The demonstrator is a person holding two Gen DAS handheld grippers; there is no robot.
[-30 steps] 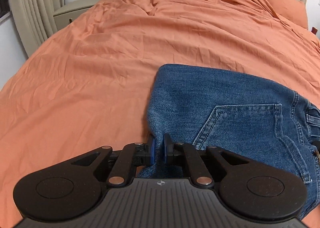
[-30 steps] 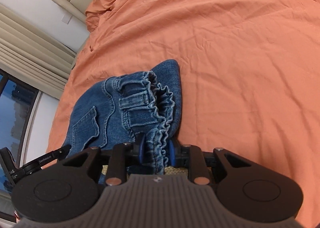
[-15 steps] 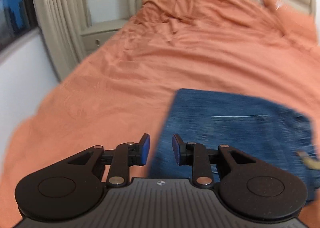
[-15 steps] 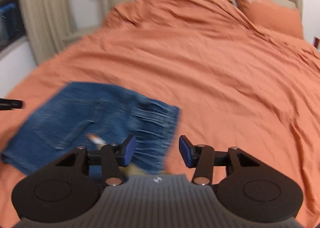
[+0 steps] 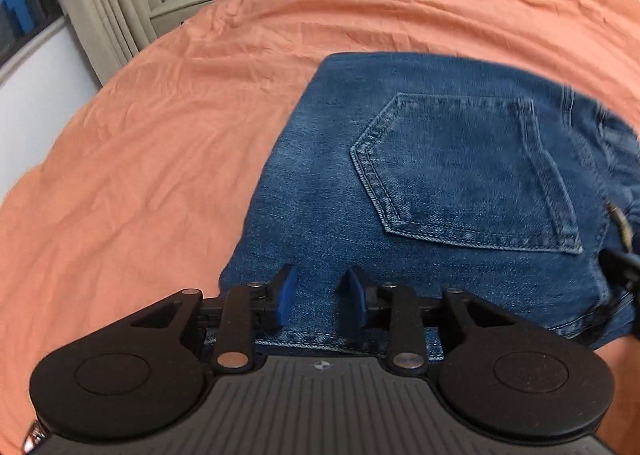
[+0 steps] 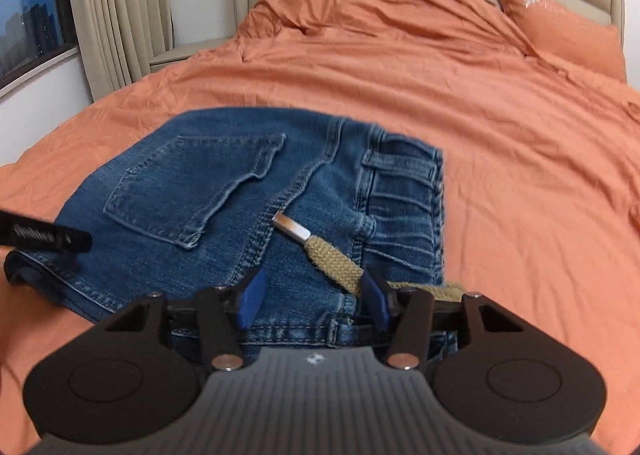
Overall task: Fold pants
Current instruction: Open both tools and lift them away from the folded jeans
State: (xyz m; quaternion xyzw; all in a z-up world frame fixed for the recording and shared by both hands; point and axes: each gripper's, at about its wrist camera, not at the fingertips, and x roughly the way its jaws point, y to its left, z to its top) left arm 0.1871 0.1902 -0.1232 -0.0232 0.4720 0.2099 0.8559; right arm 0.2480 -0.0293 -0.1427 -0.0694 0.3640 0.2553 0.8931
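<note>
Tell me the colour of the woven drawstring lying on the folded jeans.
The drawstring is khaki tan with a metal tip, clearest in the right wrist view.

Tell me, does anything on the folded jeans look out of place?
Yes. A tan woven drawstring with a metal tip lies loose across the top of the folded jeans, near the waistband, instead of being tucked in.

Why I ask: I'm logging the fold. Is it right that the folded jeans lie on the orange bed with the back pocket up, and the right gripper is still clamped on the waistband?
Not quite. The right gripper is open; its jaws have just been opening and grip nothing, as the right wrist view shows. The jeans do lie folded on the orange bed, back pocket up.
</note>
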